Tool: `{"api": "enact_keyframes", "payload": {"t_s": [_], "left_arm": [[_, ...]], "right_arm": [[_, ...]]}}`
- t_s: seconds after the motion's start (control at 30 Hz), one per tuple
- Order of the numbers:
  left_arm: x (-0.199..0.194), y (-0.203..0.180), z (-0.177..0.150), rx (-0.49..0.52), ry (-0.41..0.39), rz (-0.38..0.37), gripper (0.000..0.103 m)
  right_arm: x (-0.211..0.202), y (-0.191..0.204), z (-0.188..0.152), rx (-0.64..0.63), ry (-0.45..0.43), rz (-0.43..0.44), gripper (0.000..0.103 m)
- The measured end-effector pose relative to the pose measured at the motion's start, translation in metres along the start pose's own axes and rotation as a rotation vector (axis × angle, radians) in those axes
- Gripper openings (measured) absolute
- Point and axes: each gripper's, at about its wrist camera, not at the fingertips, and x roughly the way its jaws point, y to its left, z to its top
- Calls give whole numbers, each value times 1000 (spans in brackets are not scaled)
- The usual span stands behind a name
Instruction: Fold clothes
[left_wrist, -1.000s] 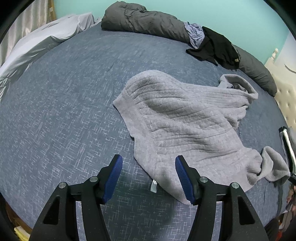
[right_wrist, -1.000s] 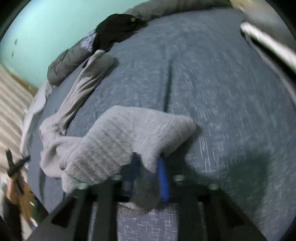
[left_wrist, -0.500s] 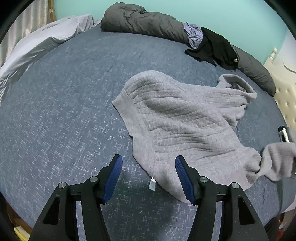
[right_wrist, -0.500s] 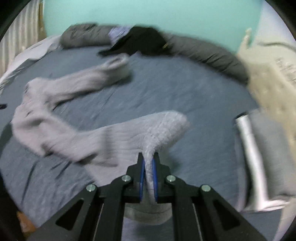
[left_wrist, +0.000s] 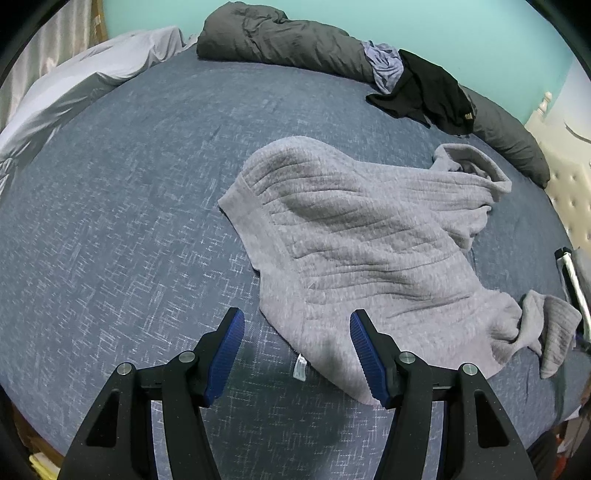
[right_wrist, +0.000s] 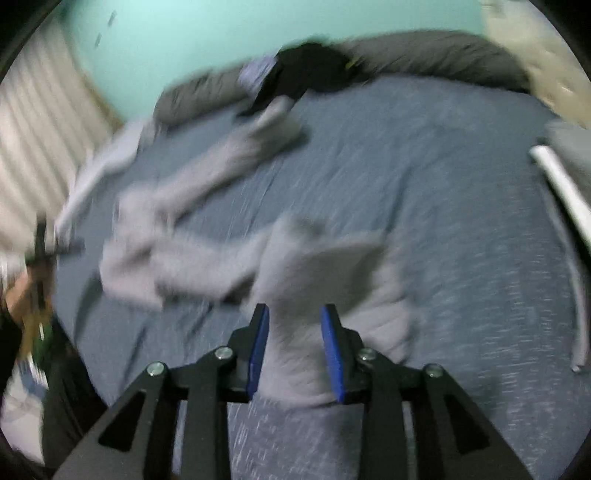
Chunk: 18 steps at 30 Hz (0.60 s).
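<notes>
Sweater (left_wrist: 369, 236) sleeve between right gripper (right_wrist: 293, 343)

Left wrist view: looks steeply down over its own fingers from the near edge of the bed (left_wrist: 110, 221), facing the far wall. Right wrist view: blurred, close above the bed's right side, tilted down toward the same wall. Both share the grey sweater (left_wrist: 369, 236) (right_wrist: 314, 280) and the dark bedding (left_wrist: 280, 40) (right_wrist: 443, 51) along the far edge.

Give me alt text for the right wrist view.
Blurred by motion: the right gripper, jaws opening, with a grey sweater sleeve between its blue pads, above a blue bedspread.
</notes>
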Motion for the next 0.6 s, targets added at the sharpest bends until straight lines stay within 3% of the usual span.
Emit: {"api": "enact_keyframes", "payload": {"t_s": [0.07,0.17,0.27,0.43,0.6], "left_arm": [[1,0,0,-5,2,-2,65],[2,-2,-1,-8,6,-6,66],[4,-4,-3,-6,15,-11,66],[7,-7,-4,1,38,-12,67],[9,-7,-5,-2,66,-42,69]], "right_arm": [[-16,-24,12,85,-70,-46,29],[-6,-37,19,143,-28,-97,30],[15,-38,21,165,50,-120,63],[53,-43,27,226,118,-124,64],[52,-38,41,276,63,-106,64]]}}
